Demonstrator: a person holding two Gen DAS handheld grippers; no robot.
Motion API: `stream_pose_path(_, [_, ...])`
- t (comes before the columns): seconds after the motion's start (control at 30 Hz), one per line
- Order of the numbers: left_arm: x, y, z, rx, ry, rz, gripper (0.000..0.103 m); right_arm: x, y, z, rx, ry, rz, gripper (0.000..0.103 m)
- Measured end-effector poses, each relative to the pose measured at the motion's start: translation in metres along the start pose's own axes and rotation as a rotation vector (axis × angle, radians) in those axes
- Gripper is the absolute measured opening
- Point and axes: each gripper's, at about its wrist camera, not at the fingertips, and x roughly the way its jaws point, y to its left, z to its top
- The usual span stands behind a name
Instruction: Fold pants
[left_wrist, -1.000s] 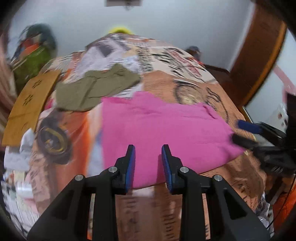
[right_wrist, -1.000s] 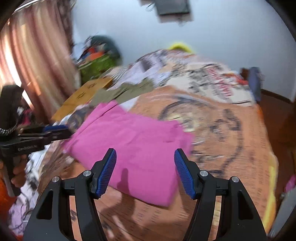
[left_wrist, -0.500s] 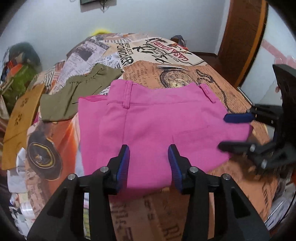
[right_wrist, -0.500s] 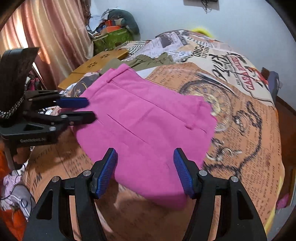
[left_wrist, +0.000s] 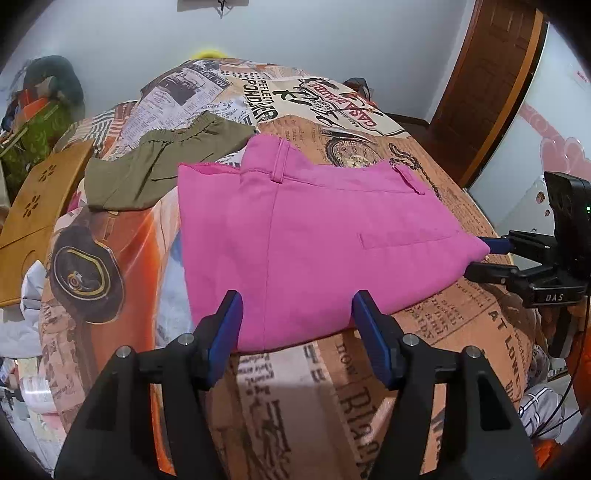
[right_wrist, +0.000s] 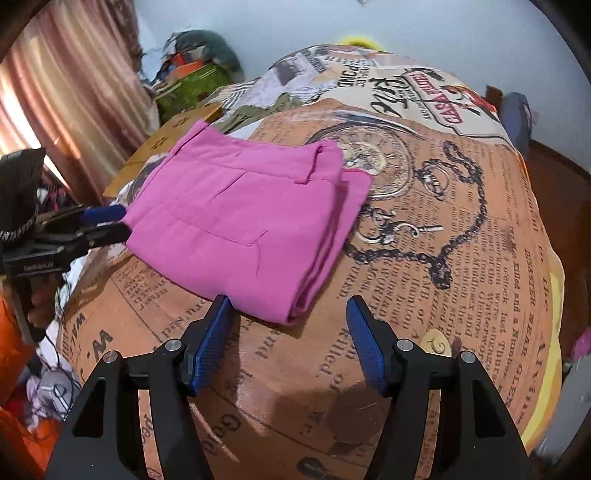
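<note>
Pink pants (left_wrist: 325, 243) lie folded into a thick rectangle on a bed, on a bedspread (left_wrist: 369, 406) printed with old newspaper text, a pocket watch and a chain. Waistband with belt loops faces the far end of the bed; a welt pocket shows on the top layer. Stacked layers are visible along the near right corner in the right wrist view (right_wrist: 295, 314).

Left claw (left_wrist: 295, 325): jaws opening, angled down at the near folded edge of the pants. The edge sits in the gap between the 2 blue pads (left_wrist: 225, 332), but neither pad presses on the cloth. Nothing held.

Right claw (right_wrist: 288, 332): jaws parted about half way, empty. The near right corner of the pants lies just ahead of the gap, closer to the left-hand pad. No contact that I can make out.

Each claw also shows in the other's camera: the right claw at the right-hand edge of the pants in the left view (left_wrist: 487, 254), its tips at or just beside the cloth; the left claw at the left-hand edge in the right view (right_wrist: 110, 221), likewise close, contact not clear.

Beyond the pink pants, an olive-green garment (left_wrist: 159, 166) lies partly under their far left corner. A wooden board (left_wrist: 33, 214) with flower cut-outs sits at the left of the bed. A curtain (right_wrist: 66, 110) hangs at far left; a wooden door (left_wrist: 491, 85) stands at right.
</note>
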Motion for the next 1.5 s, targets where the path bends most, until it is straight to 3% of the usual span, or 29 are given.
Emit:
stream_pose_path(0.3, [-0.01, 0.036, 0.032, -0.052, -0.037, 0.093, 0.063, -0.014, -0.006, 0.023, 0.024, -0.075, -0.007, 0.062])
stream_pose_path(0.57, [0.035, 0.057, 0.044, -0.096, 0.05, 0.046, 0.065, 0.021, -0.022, 0.044, 0.056, -0.021, -0.076, 0.065])
stream_pose_path(0.7, [0.045, 0.06, 0.044, -0.107, 0.045, 0.061, 0.079, 0.04, -0.033, 0.048, 0.107, 0.013, -0.028, 0.065])
stream_pose_path(0.77, [0.048, 0.062, 0.046, -0.106, 0.043, 0.058, 0.08, 0.045, -0.039, 0.051, 0.136, 0.022, 0.008, 0.065])
stream_pose_path(1.33, [0.085, 0.076, 0.066, -0.228, 0.092, -0.162, 0.081, 0.065, -0.048, 0.064, 0.198, 0.064, 0.146, 0.067])
stream_pose_path(1.5, [0.08, 0.071, 0.066, -0.218, 0.096, -0.184, 0.067, 0.062, -0.043, 0.062, 0.187, 0.07, 0.163, 0.067])
